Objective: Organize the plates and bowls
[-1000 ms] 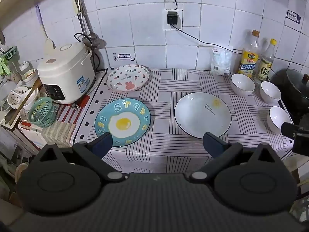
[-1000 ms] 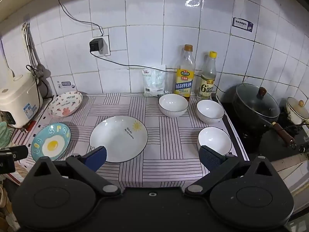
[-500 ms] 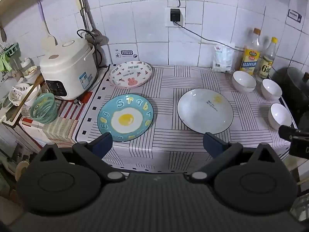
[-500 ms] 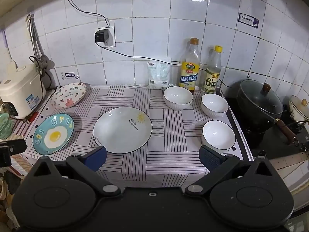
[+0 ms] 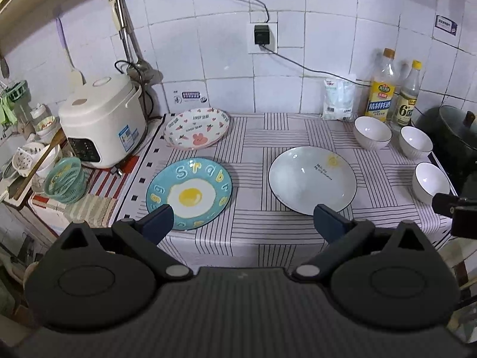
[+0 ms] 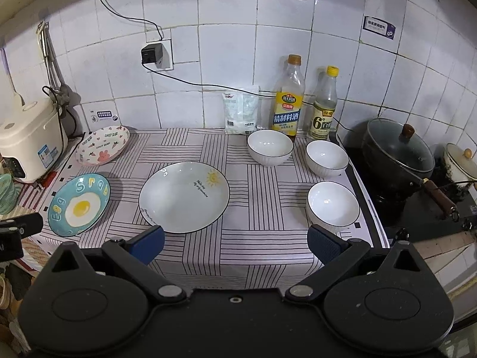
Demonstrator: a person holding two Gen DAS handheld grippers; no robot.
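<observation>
Both the left gripper and right gripper hung wide apart, empty, short of the striped counter cloth. Three glazed ceramic plates sat left and centre: round white sun-print plate, blue fried-egg plate, pink rabbit-print plate. Three white ceramic bowls sat right. All likely rigid, slick, breakable; pinch at rims.

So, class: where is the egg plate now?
The egg plate lies at the cloth's front left in both views, in front of the rabbit plate and left of the white plate.
</observation>
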